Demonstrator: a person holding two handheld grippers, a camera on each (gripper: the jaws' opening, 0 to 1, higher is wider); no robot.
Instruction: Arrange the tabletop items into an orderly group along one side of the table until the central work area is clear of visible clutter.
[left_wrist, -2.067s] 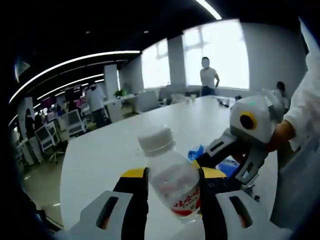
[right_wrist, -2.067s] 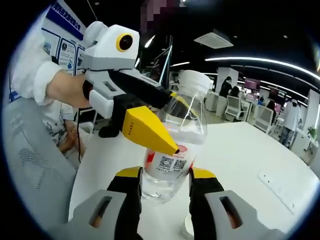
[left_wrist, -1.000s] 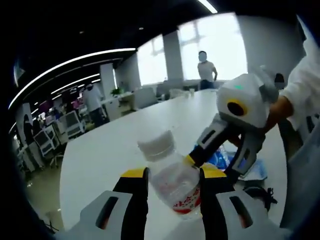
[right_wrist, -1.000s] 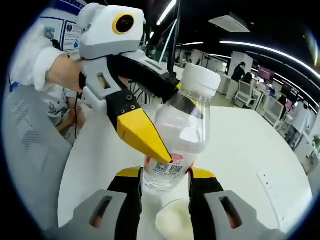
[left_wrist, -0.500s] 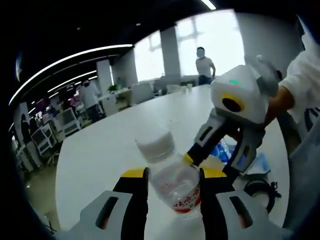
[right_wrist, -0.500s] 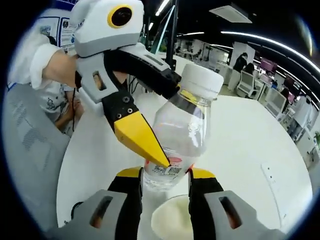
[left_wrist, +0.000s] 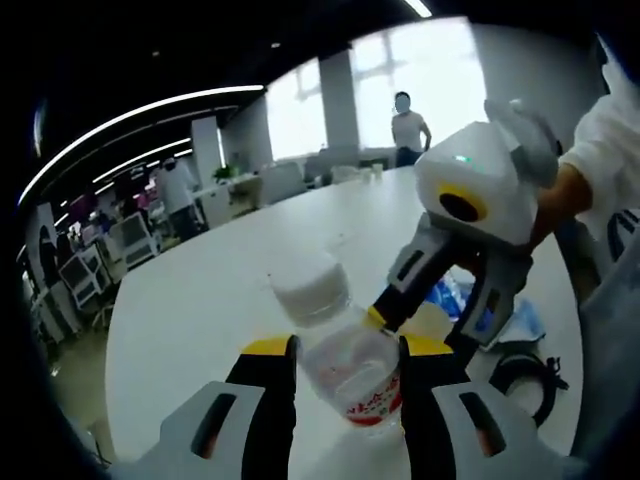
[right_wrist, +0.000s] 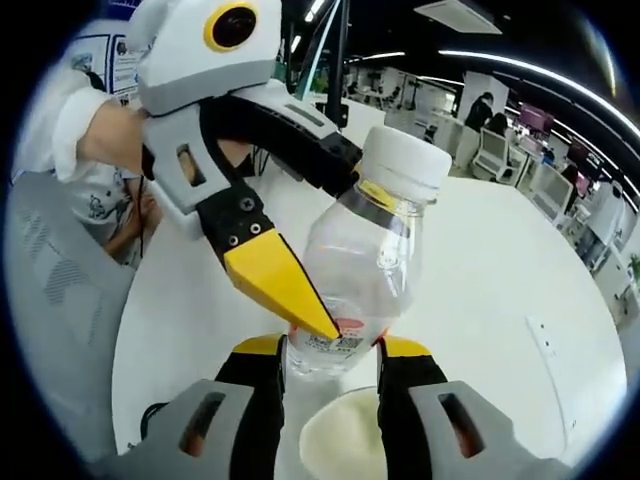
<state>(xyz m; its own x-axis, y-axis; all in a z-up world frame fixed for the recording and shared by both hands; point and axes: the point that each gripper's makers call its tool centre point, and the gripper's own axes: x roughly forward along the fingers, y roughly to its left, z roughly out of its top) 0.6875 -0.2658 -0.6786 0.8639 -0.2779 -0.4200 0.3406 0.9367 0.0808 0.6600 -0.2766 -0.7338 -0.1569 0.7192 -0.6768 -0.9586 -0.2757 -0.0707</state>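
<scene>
A clear plastic bottle (left_wrist: 340, 352) with a white cap (left_wrist: 310, 288) and a red-and-white label is held above a white desk (left_wrist: 220, 300) in an open office, clamped by two hand-held tools at once. In the left gripper view, the left tool (left_wrist: 345, 385) has its yellow-tipped jaws closed on the bottle's body, the cap tilted toward 11 o'clock; the right tool (left_wrist: 385, 318) reaches in from 3 o'clock, its jaws meeting the bottle near the shoulder, with a person's hand (left_wrist: 565, 195) and white sleeve behind it. Beyond that tool, at 4 o'clock, lie a blue packet (left_wrist: 450, 298) and a dark cable loop (left_wrist: 520, 375) on the desk. In the right gripper view, the right tool (right_wrist: 330, 375) grips the bottle (right_wrist: 365, 270) low, at the label, the cap (right_wrist: 405, 160) leaning toward 1 o'clock, while the left tool (right_wrist: 335, 260) comes in from 10 o'clock with one yellow jaw across the front of the bottle and the other behind its neck. A pale round dish (right_wrist: 340, 440) sits on the desk just below the bottle, between the right tool's jaws. People stand in the background by bright windows.
</scene>
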